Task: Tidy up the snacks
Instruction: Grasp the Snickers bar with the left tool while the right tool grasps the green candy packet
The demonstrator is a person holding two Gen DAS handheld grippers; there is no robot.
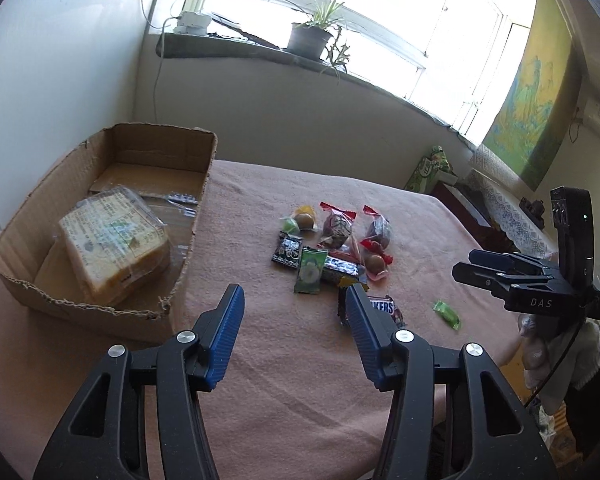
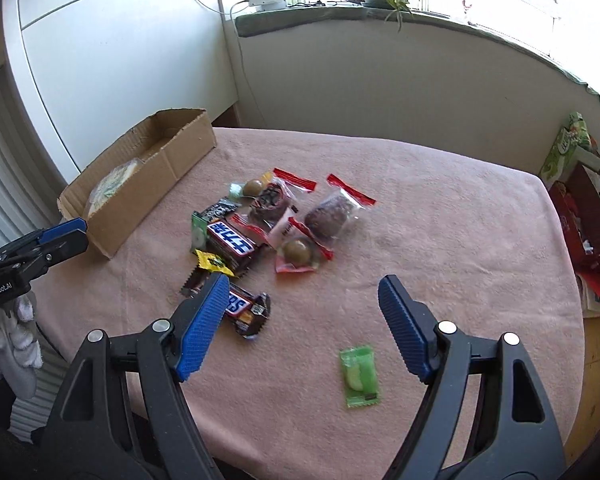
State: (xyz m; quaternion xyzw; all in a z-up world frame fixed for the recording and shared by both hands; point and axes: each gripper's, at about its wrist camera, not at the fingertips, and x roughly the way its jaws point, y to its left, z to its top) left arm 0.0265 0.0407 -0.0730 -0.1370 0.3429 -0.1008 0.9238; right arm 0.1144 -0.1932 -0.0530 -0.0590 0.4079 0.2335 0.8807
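Between the right tongs (image 2: 300, 308), spread wide and empty, a green sweet (image 2: 359, 376) lies alone near the tabletop's (image 2: 440, 220) near edge. Left tongs (image 1: 296, 322) hang open too, gripping nothing, near the box (image 1: 204, 152) (bread already inside). Closing askew could flick that flat wrapper off the edge.

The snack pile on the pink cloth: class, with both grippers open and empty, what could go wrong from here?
1. The snacks overlap; closing the right gripper on the Snickers bar may drag neighbours along.
2. The bread pack fills the near end of the cardboard box, so snacks dropped there could slide off it.
3. The lone green candy lies flat on the cloth, and the fingers may snag fabric.
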